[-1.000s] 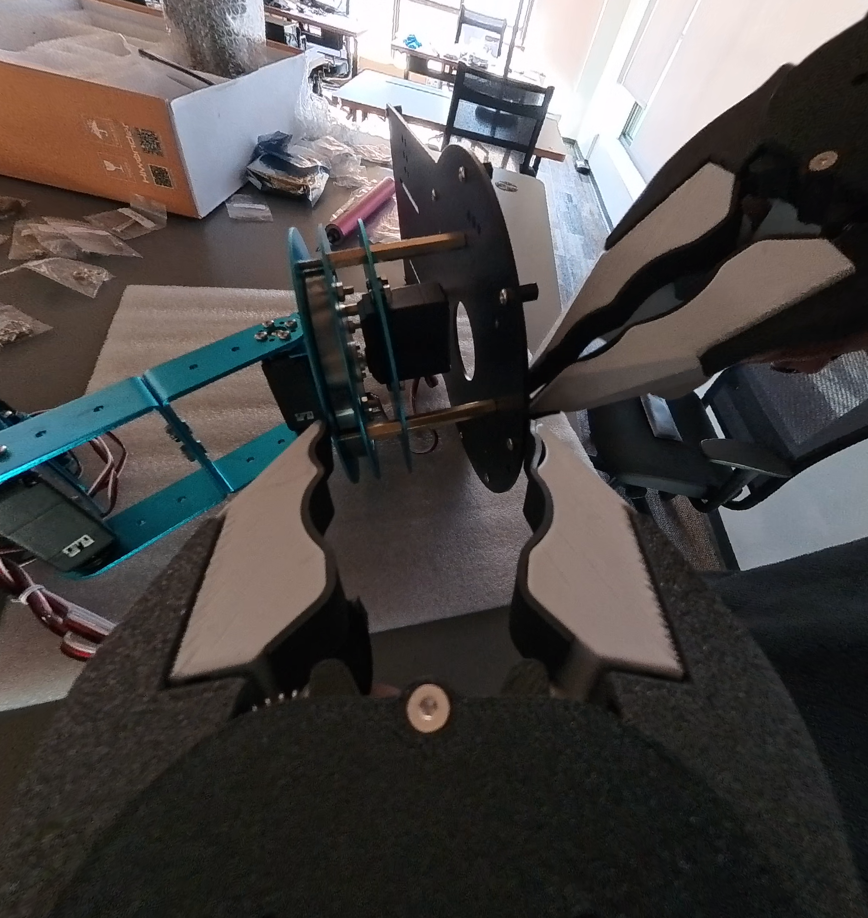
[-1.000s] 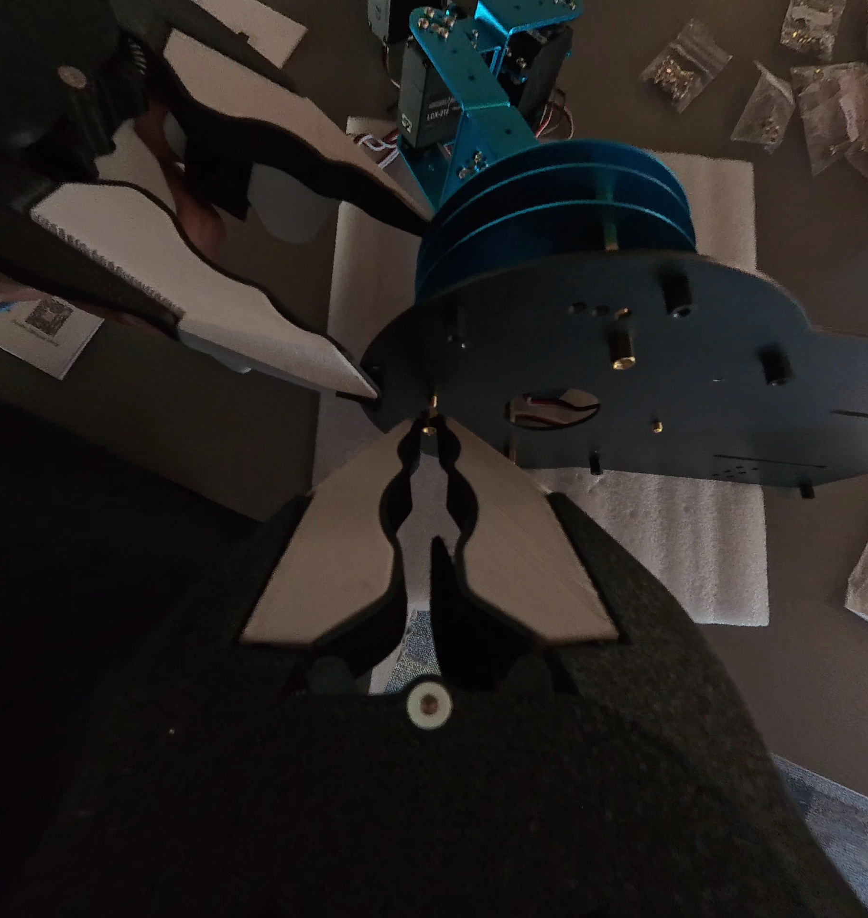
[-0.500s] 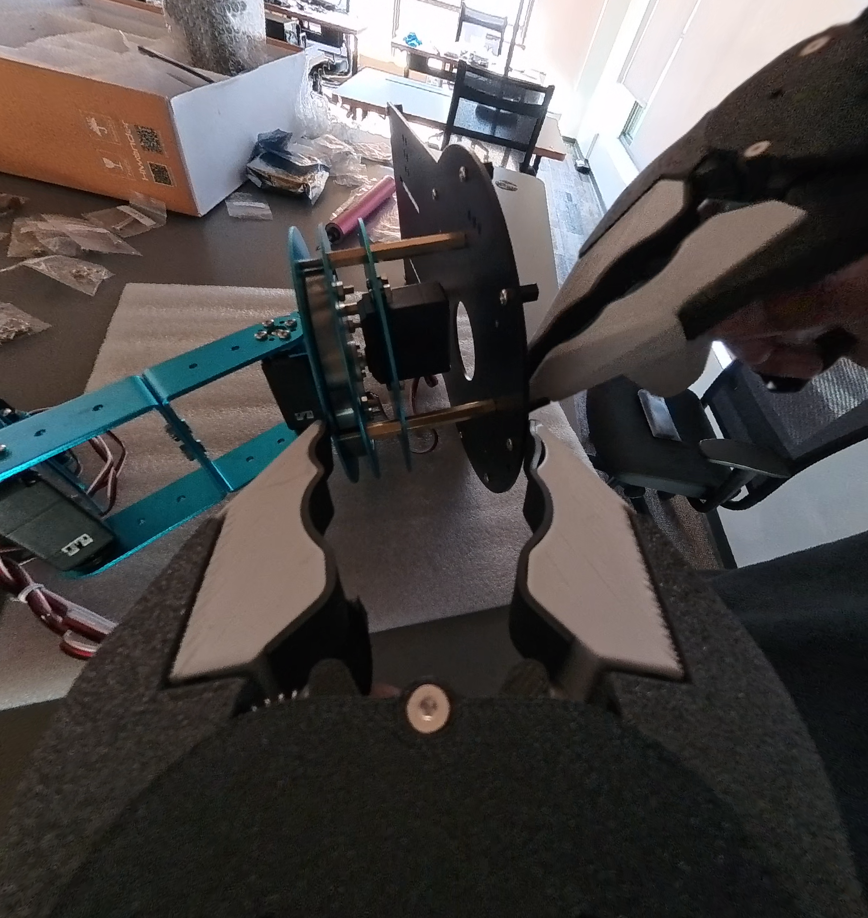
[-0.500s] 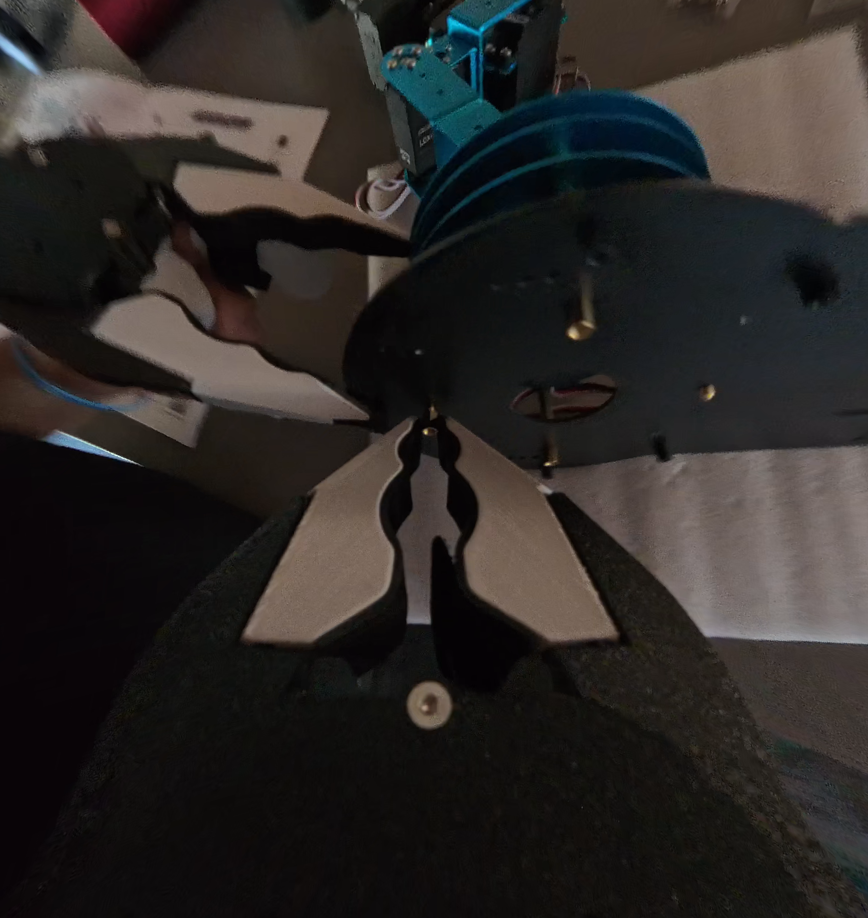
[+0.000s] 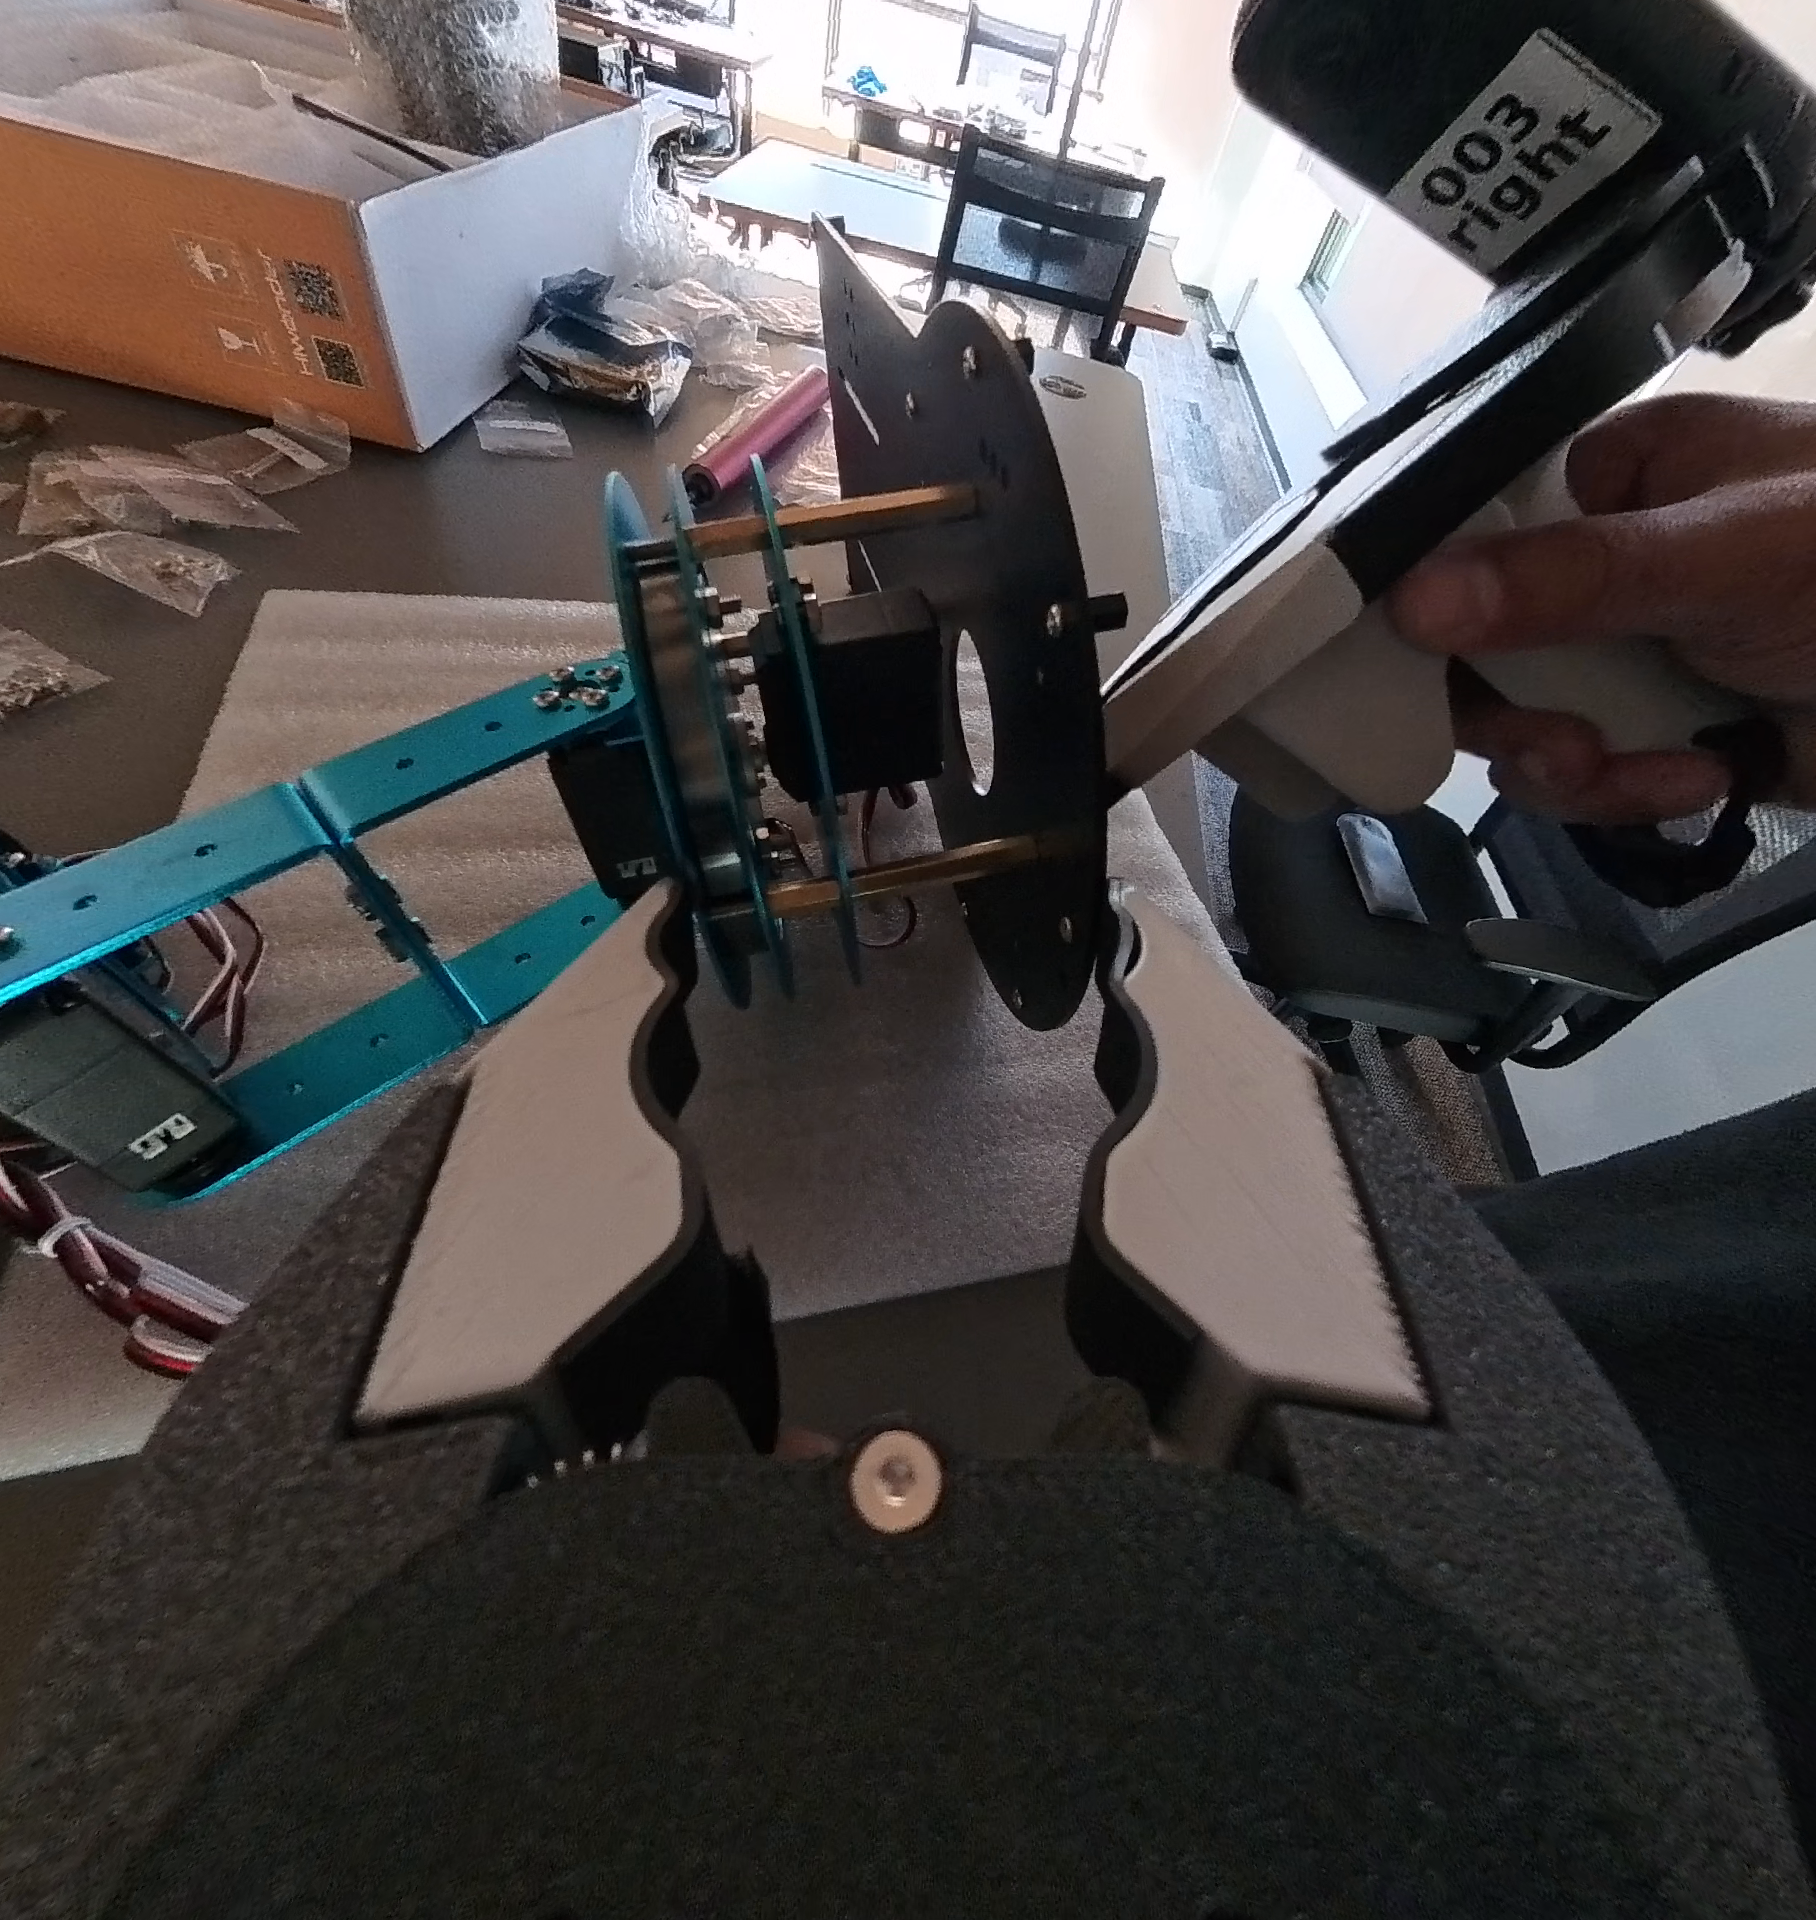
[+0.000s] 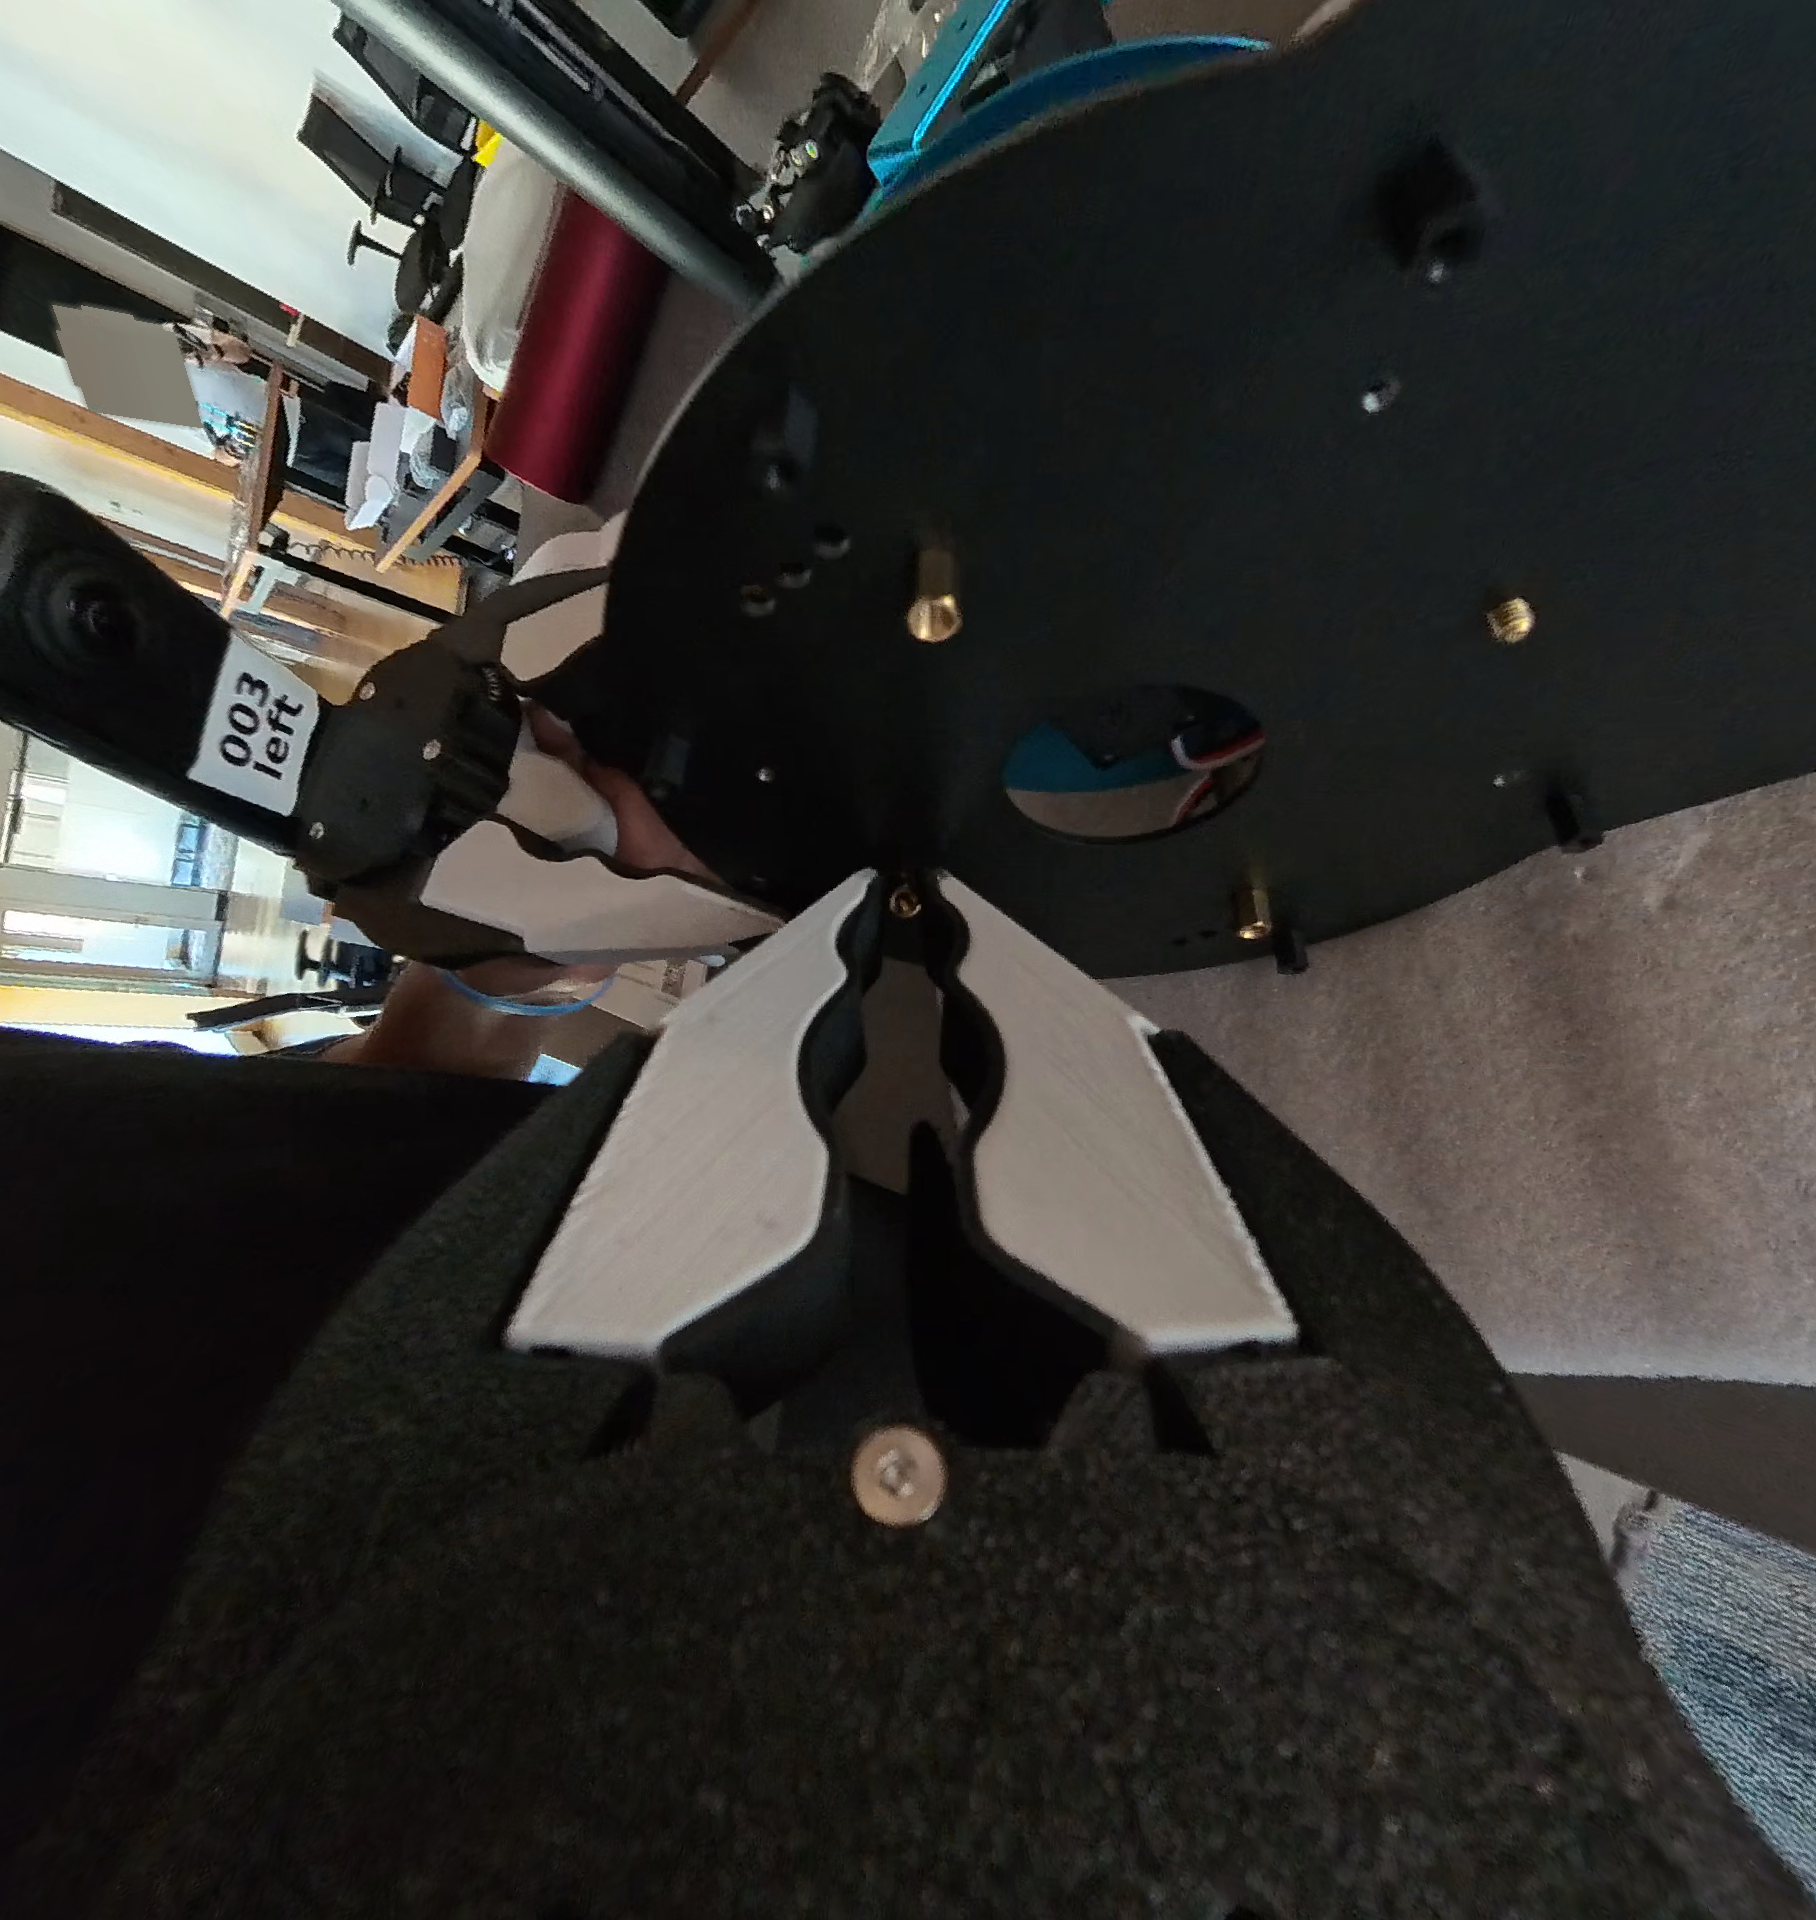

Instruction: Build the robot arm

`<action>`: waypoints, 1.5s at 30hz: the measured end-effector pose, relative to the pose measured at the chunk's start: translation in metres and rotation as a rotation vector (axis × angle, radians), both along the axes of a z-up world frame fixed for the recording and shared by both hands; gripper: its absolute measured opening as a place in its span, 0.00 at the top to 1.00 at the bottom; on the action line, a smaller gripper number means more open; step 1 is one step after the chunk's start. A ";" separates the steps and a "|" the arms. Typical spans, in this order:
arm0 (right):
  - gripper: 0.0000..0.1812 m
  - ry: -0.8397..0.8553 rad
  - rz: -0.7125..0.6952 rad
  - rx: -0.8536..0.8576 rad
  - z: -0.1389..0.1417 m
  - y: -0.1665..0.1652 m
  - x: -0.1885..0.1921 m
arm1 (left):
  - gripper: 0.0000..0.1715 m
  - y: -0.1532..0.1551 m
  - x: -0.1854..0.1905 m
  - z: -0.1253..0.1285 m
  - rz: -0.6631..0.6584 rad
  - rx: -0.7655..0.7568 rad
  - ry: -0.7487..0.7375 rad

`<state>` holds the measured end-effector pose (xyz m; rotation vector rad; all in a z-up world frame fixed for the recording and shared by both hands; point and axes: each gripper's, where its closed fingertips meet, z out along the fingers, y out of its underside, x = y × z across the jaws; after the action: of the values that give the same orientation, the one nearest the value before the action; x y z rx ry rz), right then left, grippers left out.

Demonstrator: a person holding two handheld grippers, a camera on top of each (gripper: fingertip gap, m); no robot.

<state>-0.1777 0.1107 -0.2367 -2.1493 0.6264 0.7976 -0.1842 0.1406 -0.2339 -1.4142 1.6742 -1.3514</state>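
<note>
The left tool [image 5: 896, 904] is seen spread wide across a robot-arm assembly [image 5: 862, 707] that lies on its side over a foam sheet [image 5: 883, 1164] on the worktop [image 5: 530, 520]. One finger is pressed at the rim of the teal discs [image 5: 722, 727], the other at the edge of the black plate [image 5: 997, 582], so the assembly appears to be gripped across its width; how firmly cannot be told. Between discs and plate, a black servo [image 5: 852, 696] and long brass spacers [image 5: 831, 514] are already in place, and a teal bracket arm [image 5: 364, 769] with red and white wires runs off to the left.

Over to the right tool [image 6: 904, 883], which is rolled onto its side and held by a hand [image 5: 1662, 582]. Its fingers are drawn almost together and clenched on a small brass fitting [image 6: 905, 906] at the outer face of the plate, close to the rim. Whether that fitting is fully seated cannot be judged. Three more brass posts [image 6: 935, 603] are seen standing out of the same face, and wires show through the oval opening.

Farther back, an opened cardboard box [image 5: 156, 229], small parts bags [image 5: 156, 499] and a purple cylinder [image 5: 769, 436] are spread over the worktop.
</note>
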 end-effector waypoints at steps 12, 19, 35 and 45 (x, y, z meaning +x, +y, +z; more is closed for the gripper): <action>0.98 -0.192 0.034 -0.006 -0.002 -0.001 -0.003 | 0.55 0.000 0.000 0.000 -0.001 0.000 0.001; 0.97 0.094 -0.052 0.004 -0.002 -0.001 -0.004 | 0.55 0.000 0.000 0.000 -0.002 0.001 0.004; 0.97 0.390 -0.124 0.081 -0.002 0.002 -0.003 | 0.55 0.000 0.000 0.000 -0.001 0.001 0.004; 0.92 0.300 -0.222 0.157 0.003 -0.002 0.026 | 0.55 0.000 0.000 0.000 -0.001 0.002 0.005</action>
<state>-0.1518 0.1092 -0.2334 -1.7956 0.9071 1.0182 -0.1841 0.1407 -0.2338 -1.4166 1.6800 -1.3471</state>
